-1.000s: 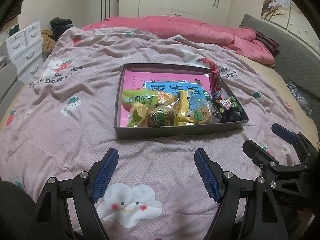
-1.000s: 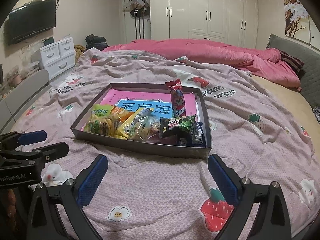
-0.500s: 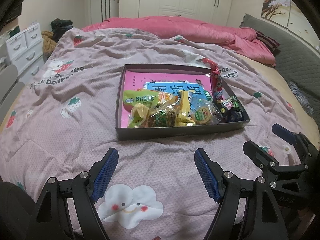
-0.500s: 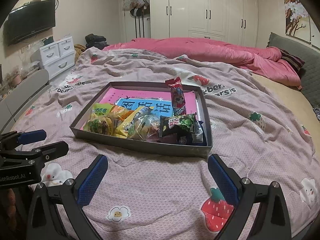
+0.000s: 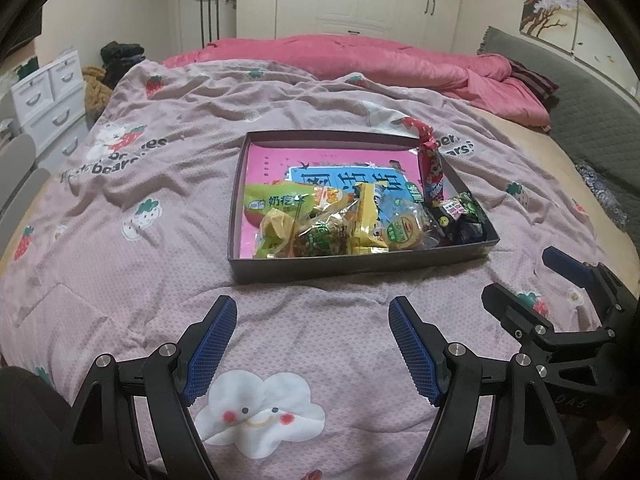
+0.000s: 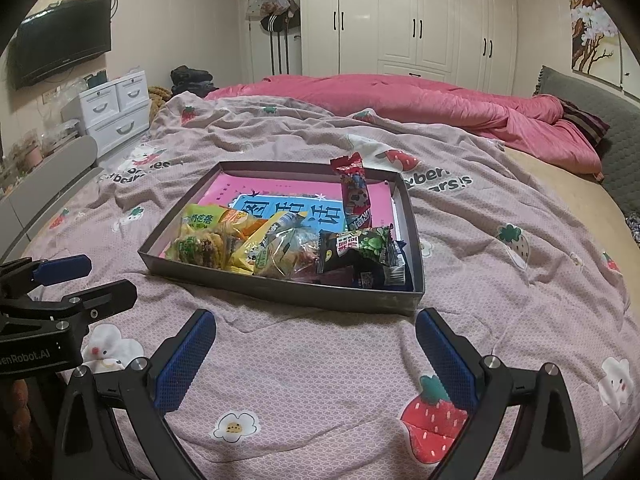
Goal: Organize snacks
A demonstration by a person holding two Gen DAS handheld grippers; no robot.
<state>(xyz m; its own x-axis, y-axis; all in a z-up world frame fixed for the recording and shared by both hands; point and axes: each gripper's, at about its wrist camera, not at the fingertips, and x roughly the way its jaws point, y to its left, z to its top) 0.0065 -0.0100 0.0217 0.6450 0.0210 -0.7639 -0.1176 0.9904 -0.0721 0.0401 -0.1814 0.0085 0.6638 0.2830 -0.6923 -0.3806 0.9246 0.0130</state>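
A shallow dark box [image 5: 340, 270] [image 6: 280, 294] lies on the bed, with a pink and blue booklet [image 5: 272, 160] [image 6: 280, 192] on its floor. Several snack packets are heaped along its near side: a green packet [image 5: 276, 200] [image 6: 200, 220], yellow packets [image 5: 366, 216] [image 6: 256, 248], a dark packet [image 5: 460, 216] [image 6: 356, 252]. A red stick packet [image 5: 432, 168] [image 6: 354, 192] leans on the right wall. My left gripper [image 5: 312, 340] hovers open in front of the box, nothing between its blue pads. My right gripper [image 6: 316, 348] is also open and empty, just short of the box's near right corner.
A mauve quilt [image 5: 140, 240] [image 6: 520, 280] with strawberry and cloud prints covers the bed, and a pink duvet [image 5: 360, 56] [image 6: 420, 100] is bunched at the far side. White drawers [image 6: 116, 108] and a wall TV [image 6: 60, 52] stand left. A grey headboard [image 5: 592, 120] runs along the right.
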